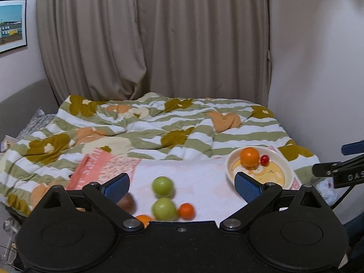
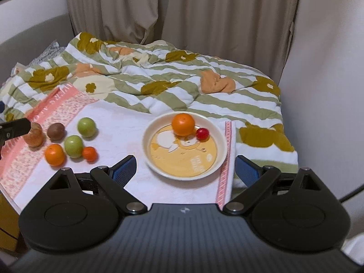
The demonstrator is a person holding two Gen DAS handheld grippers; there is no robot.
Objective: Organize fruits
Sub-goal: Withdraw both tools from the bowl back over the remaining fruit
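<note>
A cream and yellow plate [image 2: 159, 166] lies on a white towel [image 2: 118, 118] and holds an orange [image 2: 183, 124] and a small red fruit [image 2: 202, 133]. Left of it lie two green apples [image 2: 86, 127] [image 2: 73, 146], a brown kiwi [image 2: 55, 131], an orange [image 2: 54, 154], a small orange [image 2: 89, 153] and a tan fruit [image 2: 34, 136]. My right gripper [image 2: 185, 170] is open and empty just in front of the plate. My left gripper [image 1: 182, 185] is open and empty above the loose fruits, with the green apples [image 1: 162, 186] between its fingers in view. The plate [image 1: 286, 168] shows at its right.
The towel lies on a bed with a green-striped floral duvet [image 2: 173, 84]. Beige curtains [image 2: 182, 11] hang behind and a wall closes the right side. The towel's pink patterned border [image 2: 224, 159] runs right of the plate.
</note>
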